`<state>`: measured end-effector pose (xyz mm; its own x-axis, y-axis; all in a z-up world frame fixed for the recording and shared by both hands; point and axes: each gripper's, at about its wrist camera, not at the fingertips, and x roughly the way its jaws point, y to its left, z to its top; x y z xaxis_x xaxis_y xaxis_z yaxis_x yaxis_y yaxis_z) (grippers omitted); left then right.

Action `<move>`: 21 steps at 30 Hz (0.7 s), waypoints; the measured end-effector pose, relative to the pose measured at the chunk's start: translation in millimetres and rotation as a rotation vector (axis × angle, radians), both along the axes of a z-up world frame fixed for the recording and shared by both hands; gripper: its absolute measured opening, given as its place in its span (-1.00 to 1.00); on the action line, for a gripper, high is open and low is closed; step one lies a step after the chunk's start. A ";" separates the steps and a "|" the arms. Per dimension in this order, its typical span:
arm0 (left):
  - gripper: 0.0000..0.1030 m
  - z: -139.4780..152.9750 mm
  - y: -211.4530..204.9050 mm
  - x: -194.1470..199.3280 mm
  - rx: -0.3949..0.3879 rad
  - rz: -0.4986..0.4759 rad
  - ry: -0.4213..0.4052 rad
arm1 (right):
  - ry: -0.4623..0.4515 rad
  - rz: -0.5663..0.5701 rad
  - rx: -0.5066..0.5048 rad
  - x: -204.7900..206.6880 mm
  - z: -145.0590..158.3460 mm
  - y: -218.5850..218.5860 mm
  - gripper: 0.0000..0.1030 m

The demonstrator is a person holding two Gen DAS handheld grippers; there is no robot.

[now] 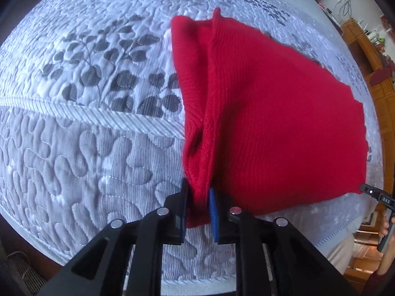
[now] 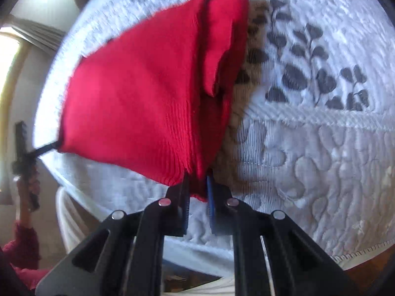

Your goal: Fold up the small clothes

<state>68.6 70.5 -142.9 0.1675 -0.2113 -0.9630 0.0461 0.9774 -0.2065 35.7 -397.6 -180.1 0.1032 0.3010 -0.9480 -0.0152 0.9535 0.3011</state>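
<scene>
Two corners pinched: left tool (image 1: 198,197) and right tool (image 2: 197,185) each clamp the red ribbed knit garment (image 1: 271,123), stretched between them, hanging over the grey quilted leaf-print mattress's (image 1: 86,135) front edge.

Lighting: bright, even daylight; a window (image 2: 8,56) glares, blown out, at the right wrist view's left edge. Shadows: soft. Blur: slight in the left view, heavier motion smear in the right. Distortion: strong fisheye bulge, dark vignetted corners.

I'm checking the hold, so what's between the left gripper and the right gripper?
Only the red knit garment spans between them. The left gripper pinches one corner and the right gripper the other, as the left wrist view shows.
</scene>
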 end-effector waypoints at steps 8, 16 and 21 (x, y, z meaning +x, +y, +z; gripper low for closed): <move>-0.42 6.6 -6.4 6.5 0.028 -0.048 -0.009 | 0.003 0.008 0.011 1.7 5.2 -1.2 -0.48; -0.23 63.9 3.1 52.9 0.140 -0.015 -0.169 | -0.164 0.014 0.038 61.3 82.4 -5.2 -0.32; -0.13 60.7 -27.9 129.8 0.152 -0.032 -0.193 | -0.190 0.005 0.049 136.9 82.4 0.2 -0.11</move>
